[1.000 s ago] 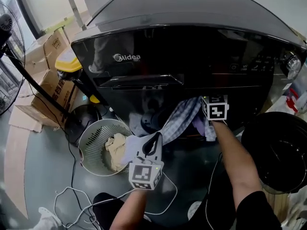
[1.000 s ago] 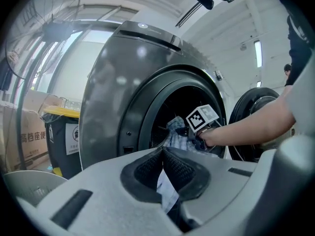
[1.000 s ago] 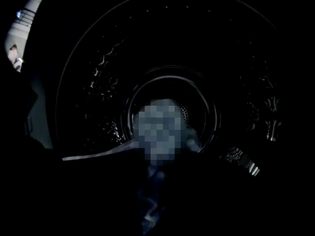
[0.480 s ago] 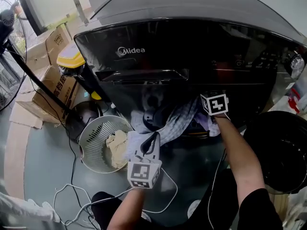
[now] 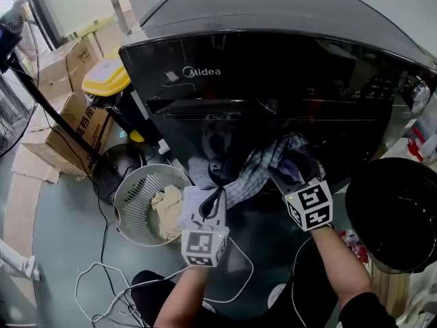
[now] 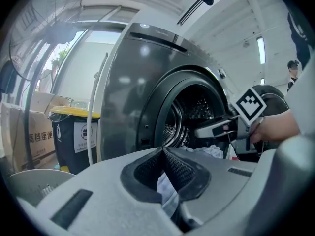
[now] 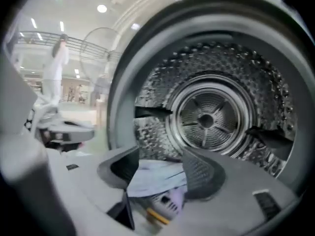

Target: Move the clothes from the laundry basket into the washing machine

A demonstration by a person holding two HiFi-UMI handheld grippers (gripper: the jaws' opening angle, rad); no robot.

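Left gripper (image 6: pixel 162 154) is pinched tight on a pale cloth (image 6: pixel 165 191) right beside the laundry basket (image 5: pixel 130 190), while the right gripper (image 7: pixel 157 168), jaws just popped wide, sits at the washing machine (image 5: pixel 273 19) mouth, checked cloth (image 5: pixel 254 175) lying loose between them.

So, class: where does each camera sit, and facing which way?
Head view: on the head, facing down at washing machine, basket, arms.
Left gripper view: on left claw, shut on cloth, facing the drum; right claw shows.
Right gripper view: on right claw, jaws just opening round cloth, facing the drum.
Both gripper views share drum.
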